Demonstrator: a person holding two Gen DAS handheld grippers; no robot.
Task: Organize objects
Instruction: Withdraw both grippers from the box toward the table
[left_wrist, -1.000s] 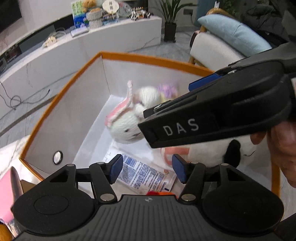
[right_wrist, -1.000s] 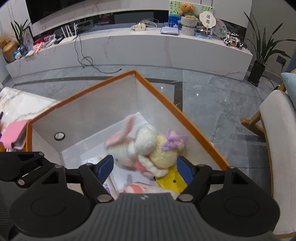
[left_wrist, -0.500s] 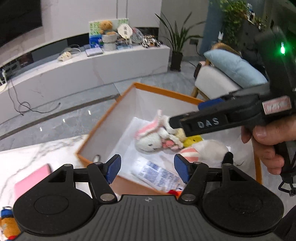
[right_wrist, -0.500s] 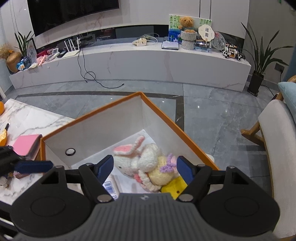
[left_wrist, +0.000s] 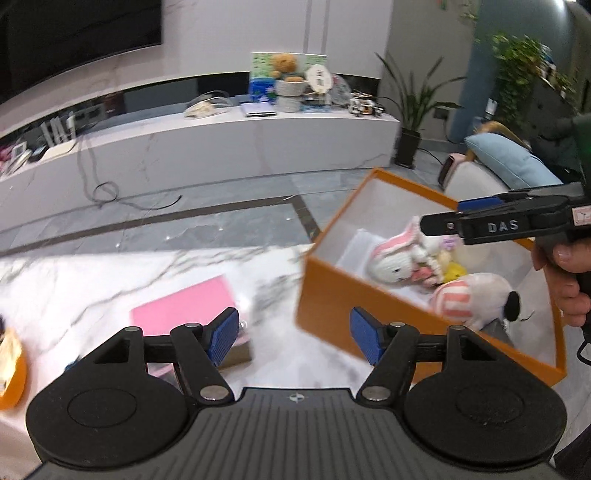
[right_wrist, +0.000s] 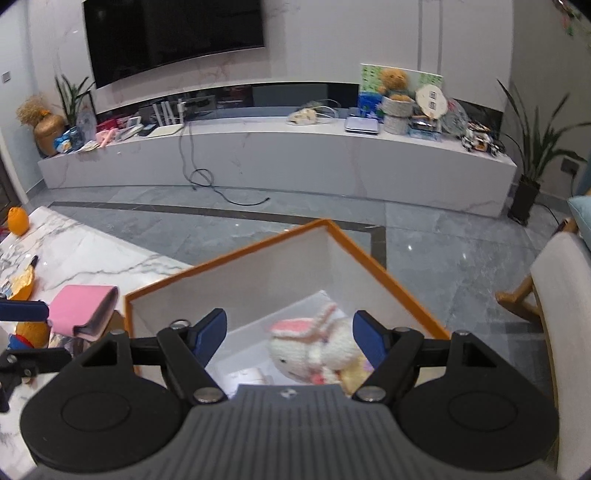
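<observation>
— Toys in the orange box (left_wrist: 332, 310)?
— Two soft ones counted for certain: one knitted white rabbit (left_wrist: 393, 260) with pink ears, lying toward the far side, and one white plush with a pink-striped part (left_wrist: 469, 297), nearer and to the right. Between them, something yellow (left_wrist: 456, 273), too hidden to name.

— Box itself?
— Open-topped, white inside, standing at the right end of the marble worktop (left_wrist: 110, 280).

— Hand-held grippers?
— Two. Left hand-held gripper (left_wrist: 293, 334) spread wide, holding nothing, above the worktop just left of the box. Right hand-held gripper (right_wrist: 288, 334) also spread wide and empty, above the box with the rabbit (right_wrist: 314, 349) seen between its blue pads (right_wrist: 212, 330).

— Elsewhere on the worktop?
— One pink book (right_wrist: 83, 308) left of the box, apart from it. One orange fruit (right_wrist: 17, 220) at the far left edge. More orange things at the near left, blurred.
</observation>
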